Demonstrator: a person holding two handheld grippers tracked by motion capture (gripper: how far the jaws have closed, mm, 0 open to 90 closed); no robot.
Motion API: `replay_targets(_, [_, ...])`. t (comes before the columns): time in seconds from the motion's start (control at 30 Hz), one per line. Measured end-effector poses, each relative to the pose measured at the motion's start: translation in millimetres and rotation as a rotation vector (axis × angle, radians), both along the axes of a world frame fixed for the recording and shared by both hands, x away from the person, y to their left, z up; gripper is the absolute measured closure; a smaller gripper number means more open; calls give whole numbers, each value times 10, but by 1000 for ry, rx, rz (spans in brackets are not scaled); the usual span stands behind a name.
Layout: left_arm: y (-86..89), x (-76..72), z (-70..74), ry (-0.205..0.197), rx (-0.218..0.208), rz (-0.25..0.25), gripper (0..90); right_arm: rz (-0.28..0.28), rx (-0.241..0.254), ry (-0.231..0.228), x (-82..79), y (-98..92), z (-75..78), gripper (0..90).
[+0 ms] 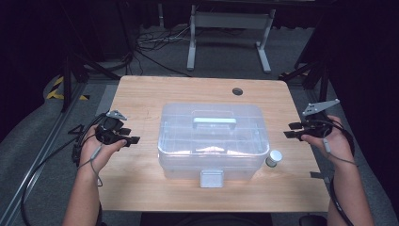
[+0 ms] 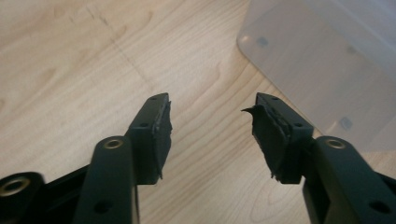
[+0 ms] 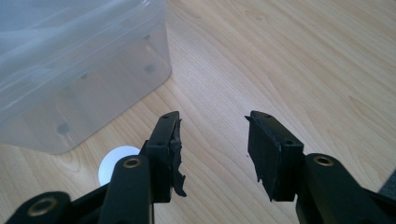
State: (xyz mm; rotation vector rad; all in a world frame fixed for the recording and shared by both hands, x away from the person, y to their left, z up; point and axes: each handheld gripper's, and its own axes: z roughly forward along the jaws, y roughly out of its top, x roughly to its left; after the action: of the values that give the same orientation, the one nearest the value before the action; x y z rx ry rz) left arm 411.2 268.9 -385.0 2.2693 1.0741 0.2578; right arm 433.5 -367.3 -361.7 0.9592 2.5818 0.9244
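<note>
Resting near the middle of the table [image 1: 141,94], the box [image 1: 211,141] serves as the reference for every position below. It is a clear plastic container with a closed lid, a pale handle [image 1: 214,121] on top and a grey latch [image 1: 211,178] on the wall nearest the person.

Left of the box, and apart from it, is the left gripper [image 1: 133,140], held in the person's left hand [image 1: 101,148]. Its jaws point toward the box and stand spread with nothing between them (the left gripper view shows bare wood in the gap). In that view the left gripper [image 2: 212,135] has a corner of the box [image 2: 327,70] ahead of it at upper right, not touching.

Right of the box, also apart from it, is the right gripper [image 1: 288,130], held in the right hand [image 1: 336,143]. Its jaws likewise stand released and empty, pointing toward the box. In the right gripper view, the right gripper [image 3: 212,144] sits over bare wood, with the box [image 3: 79,70] at upper left.

A small jar [image 1: 273,158] with a white cap stands upright just beside the box at its near right corner. In the right gripper view the jar [image 3: 114,161] appears partly hidden behind one jaw.
</note>
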Motion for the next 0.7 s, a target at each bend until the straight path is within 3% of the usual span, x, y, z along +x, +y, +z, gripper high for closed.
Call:
replay_targets(0.1, [-26,3,47,-26,-2,-5,498,-5,14,-8,-53,-49,37,548])
replay_targets(0.13, [-72,-7,122,-47,16,-3,504,-3,18,-10,-69,-55,41,548])
replay_targets(0.2, [-98,-4,209,-51,23,-6,504,5,22,-1,-80,-49,34,547])
replay_targets(0.3, [-127,-11,362,-75,-28,-55,516,0,21,6,-79,-53,19,545])
replay_targets(0.43, [-171,-55,531,-114,-45,-69,507,-7,20,8,-104,-57,18,543])
replay_targets(0.47, [-220,-73,673,-126,-75,-96,507,-10,23,8,-114,-58,20,542])
replay_targets(0.53, [-255,-76,730,-133,-88,-110,494,-11,40,6,-137,-71,25,542])
replay_targets(0.57, [-361,-81,847,-157,-96,-145,493,-23,48,6,-152,-83,21,540])
replay_targets(0.63, [-416,-85,894,-160,-103,-156,494,-29,53,9,-160,-97,10,539])
replay_targets(0.7, [-565,-81,1017,-182,-102,-207,491,-38,62,10,-167,-108,-2,537])
